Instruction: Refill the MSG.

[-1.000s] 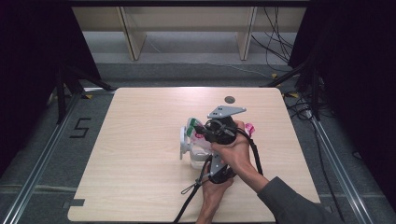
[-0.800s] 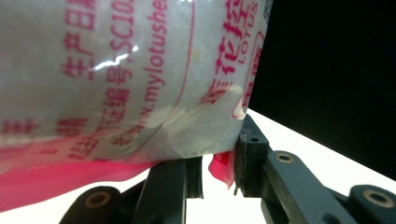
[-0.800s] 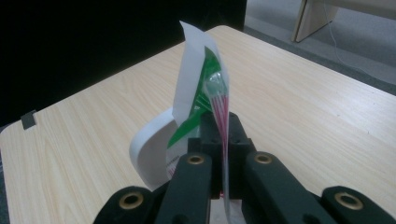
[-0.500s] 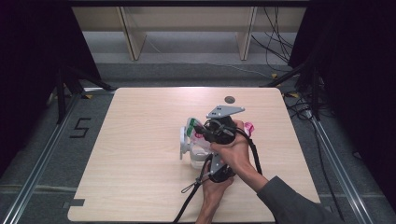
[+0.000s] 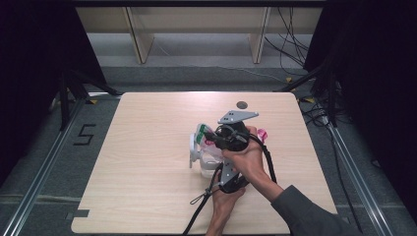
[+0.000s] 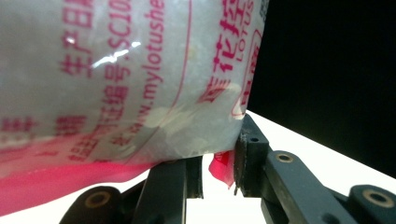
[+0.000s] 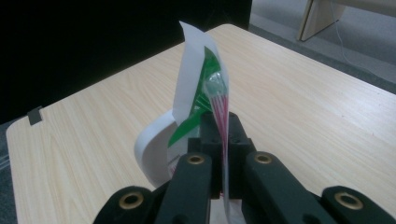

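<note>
A clear plastic bag [image 6: 121,74] with pink print and a pink bottom seam hangs before the left gripper's camera. My left gripper [image 6: 219,170] is shut on a pink corner of it. The bag's top edge [image 7: 205,88], white, green and pink, stands upright, and my right gripper [image 7: 223,135] is shut on it. In the high view both hands meet at mid-table: the right gripper [image 5: 210,137], with its grey plate, points left at the bag [image 5: 204,147], and the left gripper [image 5: 219,169] comes up from below. A white curved rim [image 7: 149,149] sits beside the bag; what it belongs to is unclear.
The light wooden table [image 5: 147,196] has bare room left of the bag and behind it. A small dark disc [image 5: 241,104] lies near the far edge. A pink item [image 5: 262,133] peeks out right of the hand. Cables trail off the front edge.
</note>
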